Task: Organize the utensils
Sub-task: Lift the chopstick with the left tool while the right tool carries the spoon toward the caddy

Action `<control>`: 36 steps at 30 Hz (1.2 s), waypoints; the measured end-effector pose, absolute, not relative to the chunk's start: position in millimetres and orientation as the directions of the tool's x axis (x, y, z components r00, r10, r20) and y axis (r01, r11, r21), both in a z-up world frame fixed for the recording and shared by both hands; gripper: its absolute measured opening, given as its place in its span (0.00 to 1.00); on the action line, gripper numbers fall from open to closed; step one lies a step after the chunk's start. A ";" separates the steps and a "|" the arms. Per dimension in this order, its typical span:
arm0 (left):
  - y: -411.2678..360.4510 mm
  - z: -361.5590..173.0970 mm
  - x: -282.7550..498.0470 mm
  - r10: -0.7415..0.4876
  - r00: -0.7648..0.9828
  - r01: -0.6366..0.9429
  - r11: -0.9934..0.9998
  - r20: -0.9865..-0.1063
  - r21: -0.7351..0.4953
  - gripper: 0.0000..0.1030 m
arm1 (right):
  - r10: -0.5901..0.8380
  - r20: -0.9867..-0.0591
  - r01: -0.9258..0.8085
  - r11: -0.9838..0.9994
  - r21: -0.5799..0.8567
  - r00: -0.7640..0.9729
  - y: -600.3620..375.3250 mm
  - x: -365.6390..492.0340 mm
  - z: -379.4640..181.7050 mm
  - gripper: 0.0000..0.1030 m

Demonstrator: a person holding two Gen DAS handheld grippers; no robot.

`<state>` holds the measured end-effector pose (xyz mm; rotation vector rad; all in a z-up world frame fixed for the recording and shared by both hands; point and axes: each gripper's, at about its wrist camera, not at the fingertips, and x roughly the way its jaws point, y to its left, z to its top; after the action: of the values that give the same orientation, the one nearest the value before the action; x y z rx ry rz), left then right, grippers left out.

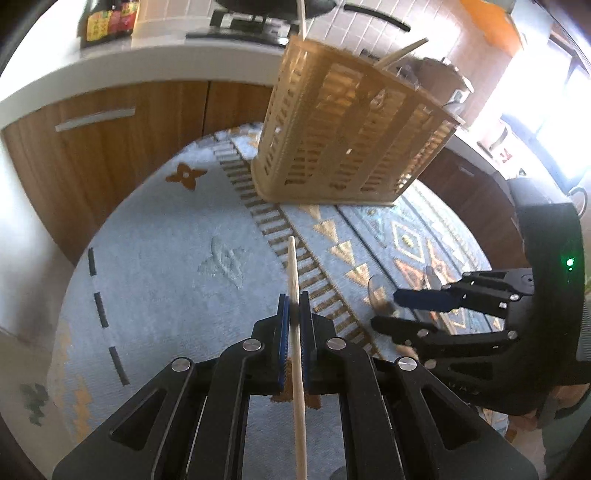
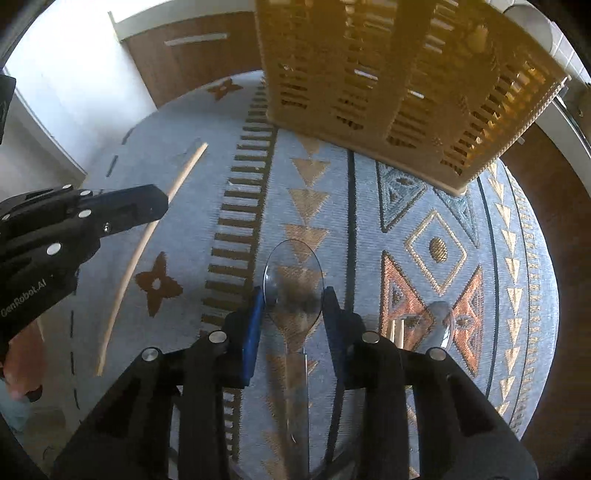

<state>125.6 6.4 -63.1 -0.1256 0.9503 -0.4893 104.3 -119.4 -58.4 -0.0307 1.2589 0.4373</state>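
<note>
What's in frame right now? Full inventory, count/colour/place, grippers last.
Chopstick: 1, pale wood, clamped between the left gripper's pads, pointing toward the caddy.
Spoon: 1, clear plastic, bowl between the right gripper's fingers.
Second spoon: 1, clear plastic, lying on the mat right of the right gripper.
Utensil caddy: 1, beige slotted, far side of the mat; sticks poke out the top.
Mat: 1, blue-grey with brown and gold patterns, on the round table.
Cabinets: brown wood, behind the table.
Sauce bottles: dark, on the counter; count unclear.
Left gripper: black, blue pads, shut.
Right gripper: black, blue pads, around the spoon.
</note>
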 end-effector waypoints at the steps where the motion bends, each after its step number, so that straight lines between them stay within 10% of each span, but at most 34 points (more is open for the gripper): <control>1: 7.1 -58.5 122.3 -0.459 0.498 0.352 0.883 -0.736 -0.312 0.03 | 0.308 -0.918 -0.337 0.917 0.215 0.252 -121.4 102.5 -53.8 0.28; 12: 11.0 -6.6 99.4 -0.496 0.613 0.388 0.867 -0.615 -0.312 0.00 | 0.483 -0.748 -0.370 0.867 0.334 0.455 -173.7 70.2 7.8 0.28; 23: -27.1 -70.5 133.6 -0.516 0.266 0.466 0.808 -0.814 -0.361 0.24 | 0.538 -0.747 -0.294 0.842 0.452 0.391 -194.5 83.3 -20.4 0.28; 36: -101.5 -81.8 119.2 -0.161 0.377 0.603 0.790 -0.912 0.109 0.04 | 0.543 -0.747 -0.256 0.840 0.479 0.385 -209.9 87.7 -33.8 0.28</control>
<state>119.2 -101.5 -81.8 0.4698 1.0824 -0.5123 87.7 -209.9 -33.8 0.3067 1.0611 0.5185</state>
